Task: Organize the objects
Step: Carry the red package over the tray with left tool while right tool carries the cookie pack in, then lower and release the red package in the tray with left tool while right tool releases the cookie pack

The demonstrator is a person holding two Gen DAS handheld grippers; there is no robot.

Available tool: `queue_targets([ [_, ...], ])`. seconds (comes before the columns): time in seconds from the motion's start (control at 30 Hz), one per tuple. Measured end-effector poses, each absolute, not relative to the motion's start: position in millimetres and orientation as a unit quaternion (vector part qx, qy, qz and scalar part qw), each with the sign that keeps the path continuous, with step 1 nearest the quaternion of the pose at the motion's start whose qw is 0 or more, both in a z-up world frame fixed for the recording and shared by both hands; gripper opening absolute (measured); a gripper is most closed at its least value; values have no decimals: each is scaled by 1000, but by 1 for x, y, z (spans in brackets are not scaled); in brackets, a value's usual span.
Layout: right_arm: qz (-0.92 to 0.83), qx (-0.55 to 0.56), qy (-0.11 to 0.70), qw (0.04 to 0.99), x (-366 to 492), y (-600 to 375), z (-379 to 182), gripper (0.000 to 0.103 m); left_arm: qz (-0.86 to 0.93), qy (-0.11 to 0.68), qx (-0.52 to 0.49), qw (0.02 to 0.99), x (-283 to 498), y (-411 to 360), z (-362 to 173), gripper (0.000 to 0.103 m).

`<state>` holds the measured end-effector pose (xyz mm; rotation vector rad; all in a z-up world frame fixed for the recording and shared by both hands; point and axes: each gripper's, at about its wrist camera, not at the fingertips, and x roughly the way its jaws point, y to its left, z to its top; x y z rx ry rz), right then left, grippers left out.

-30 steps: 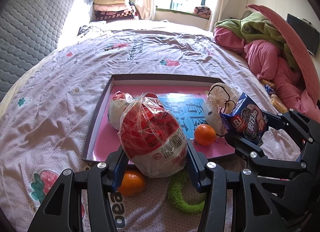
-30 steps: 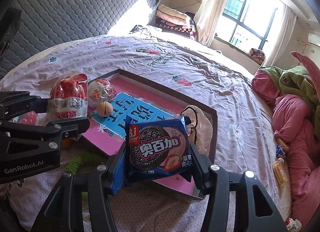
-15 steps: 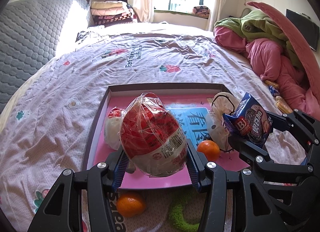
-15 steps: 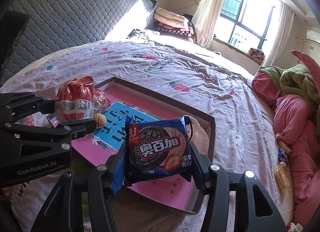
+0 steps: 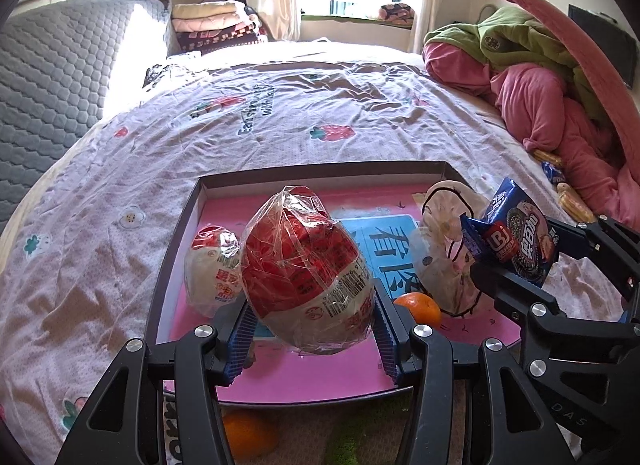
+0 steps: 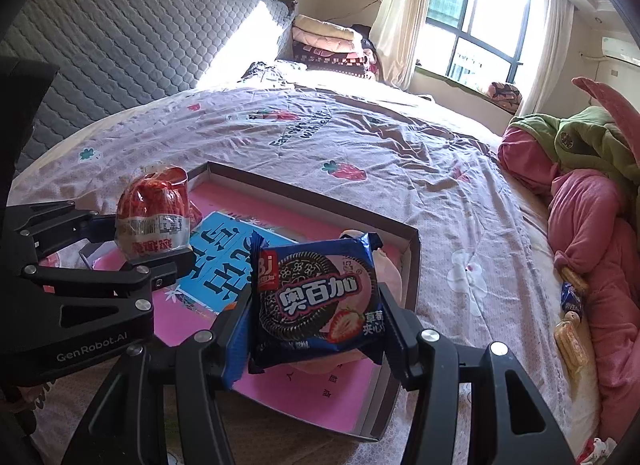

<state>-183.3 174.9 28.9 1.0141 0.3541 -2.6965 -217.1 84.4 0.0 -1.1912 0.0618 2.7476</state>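
Both grippers are built of matte black angular links with triangular cut-outs, joined by round silver screws. The left gripper (image 5: 310,329) is fitted with blue ribbed pads on its fingers (image 5: 241,339), and the same blue ribbing lines the right gripper (image 6: 312,329). "GenRobot.AI" is printed in grey at nine o'clock in the right wrist view.

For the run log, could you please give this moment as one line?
left gripper: holds red snack bag | right gripper: holds cookie pack | both over pink tray
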Motion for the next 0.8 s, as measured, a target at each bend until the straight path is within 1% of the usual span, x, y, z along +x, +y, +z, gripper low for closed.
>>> queue_targets([
  [0.23, -921, 357, 107, 116, -184, 184, 26, 56, 911, 42, -403, 78, -223, 94, -9, 54],
  [0.43, -910, 383, 105, 123, -188, 182, 11, 56, 903, 58, -419, 79, -227, 101, -25, 55],
  [0.8, -898, 415, 86, 119, -194, 185, -11, 57, 896, 60, -433, 85, -230, 104, -42, 55],
])
